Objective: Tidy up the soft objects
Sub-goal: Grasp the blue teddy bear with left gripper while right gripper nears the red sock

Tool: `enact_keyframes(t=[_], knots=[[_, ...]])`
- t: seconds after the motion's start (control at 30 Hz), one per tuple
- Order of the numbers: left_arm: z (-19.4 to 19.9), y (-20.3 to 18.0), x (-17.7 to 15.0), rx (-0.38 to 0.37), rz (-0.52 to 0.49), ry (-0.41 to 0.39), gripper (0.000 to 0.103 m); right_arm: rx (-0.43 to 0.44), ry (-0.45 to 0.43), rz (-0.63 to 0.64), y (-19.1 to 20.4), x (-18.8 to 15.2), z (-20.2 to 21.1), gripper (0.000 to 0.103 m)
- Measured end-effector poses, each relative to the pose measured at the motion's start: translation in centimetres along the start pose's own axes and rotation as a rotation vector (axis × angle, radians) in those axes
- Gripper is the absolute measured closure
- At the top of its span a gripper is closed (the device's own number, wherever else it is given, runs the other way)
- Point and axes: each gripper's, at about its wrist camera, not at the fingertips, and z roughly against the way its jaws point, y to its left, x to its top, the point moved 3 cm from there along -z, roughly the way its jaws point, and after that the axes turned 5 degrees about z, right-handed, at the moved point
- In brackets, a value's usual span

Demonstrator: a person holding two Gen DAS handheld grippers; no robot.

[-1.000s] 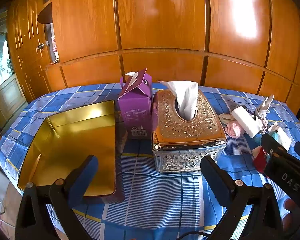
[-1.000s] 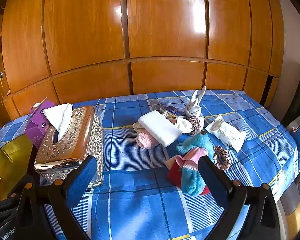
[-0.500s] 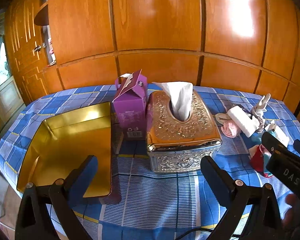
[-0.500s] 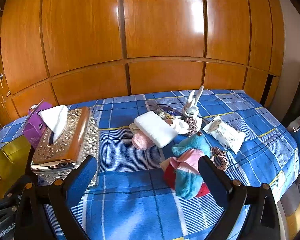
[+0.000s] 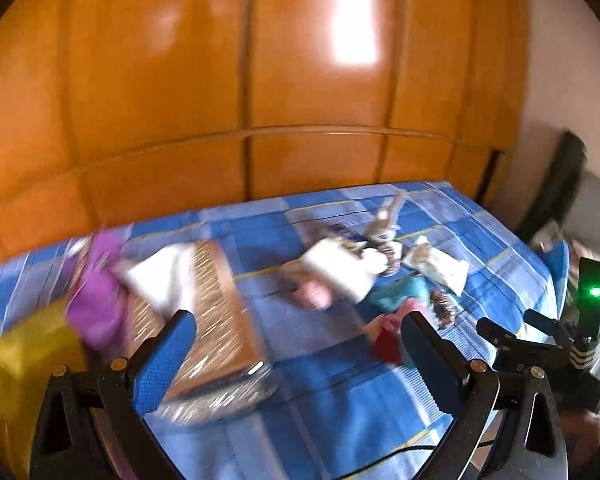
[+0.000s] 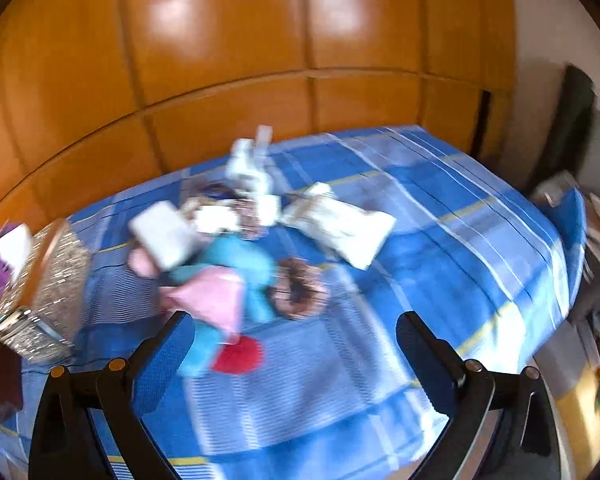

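Both views are motion-blurred. A heap of soft things lies on the blue checked cloth (image 6: pixel 440 216): a teal and pink cloth pile (image 6: pixel 224 280), a red piece (image 6: pixel 236 356), a brown scrunchie (image 6: pixel 296 288), a white pad (image 6: pixel 162 234), a white packet (image 6: pixel 340 228) and a white bunny toy (image 6: pixel 252 160). The heap shows in the left wrist view (image 5: pixel 340 272) too. My right gripper (image 6: pixel 294 354) is open and empty, just in front of the pile. My left gripper (image 5: pixel 298 354) is open and empty, between the tissue box (image 5: pixel 216 320) and the heap.
A gold tray (image 5: pixel 16 364) sits at the far left with a purple carton (image 5: pixel 98 300) beside the tissue box. Wooden wall panels (image 5: pixel 260 80) stand behind the table. The table's right edge drops off near a dark chair (image 6: pixel 572 120). The right gripper's body (image 5: pixel 560 352) shows at the left view's right.
Both grippers have swung quickly to the right, toward the heap of soft things. The tray and tissue box have slid to the left of the views. Both stay open.
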Motion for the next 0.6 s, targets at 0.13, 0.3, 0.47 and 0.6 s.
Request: enact_keyframes(t=[0.13,0.3,0.47,0.6], knots=[[-4.4,-4.5,0.1,-0.123,-0.054,0.101,0.000,-0.039,0.020,-0.104,-4.1,-0.4,-0.6,0.000],[-10.1,-8.5,-1.6,-0.115,-0.115,0.257,0.000,-0.042,0.032,-0.165,-6.4,-0.4,-0.8,0.000],[-14.1,-10.4,-2.8,-0.092,-0.161,0.349,0.014,-0.037,0.045,-0.183,-7.0,-0.4,-1.1,0.000],[-17.2,-11.1,-3.7,-0.071,-0.196,0.395,0.025,-0.026,0.070,-0.187,-7.0,-0.7,-1.8,0.000]])
